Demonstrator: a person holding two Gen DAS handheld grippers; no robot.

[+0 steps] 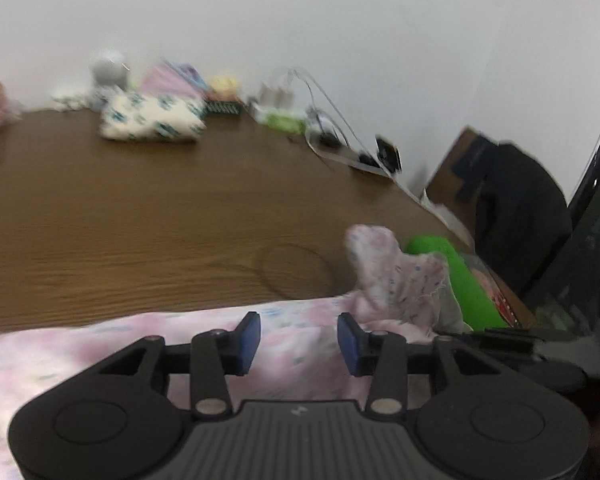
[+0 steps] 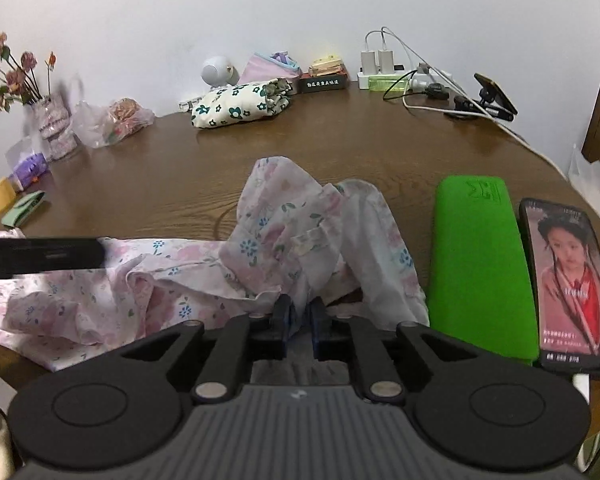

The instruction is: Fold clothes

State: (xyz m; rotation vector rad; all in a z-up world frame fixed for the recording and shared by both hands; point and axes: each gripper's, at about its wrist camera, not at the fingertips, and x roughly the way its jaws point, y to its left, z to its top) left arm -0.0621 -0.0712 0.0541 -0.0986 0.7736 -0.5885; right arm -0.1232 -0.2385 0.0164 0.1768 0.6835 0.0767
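The right tool (image 2: 300, 320) has its blue pads pinched nearly together on a bunch of the pink floral garment (image 2: 292, 240), and the cloth rises from the grip in a crumpled peak above the brown counter (image 2: 160, 184). The rest of the garment trails off to the left along the near edge of the counter, rumpled and hanging partly over it.

Over on the other side, the left tool (image 1: 299, 338) hangs above that pink cloth with its pads spread well apart and nothing between them. Its view is smeared with blur, so exactly how near the fabric it sits is hard to call.

This looks like the opening step: one end of the garment gripped, the other not yet, and no fold made. The next move probably calls for the left tool to close on a free edge or corner, so the two can pull the cloth taut and lay it flat.

Space matters here. A green case (image 2: 482, 264) lies just right of the bunched cloth, with a phone (image 2: 568, 280) beside it, so spreading toward the open middle seems safer. A folded cream floral garment (image 2: 240, 106) sits well back near the wall.
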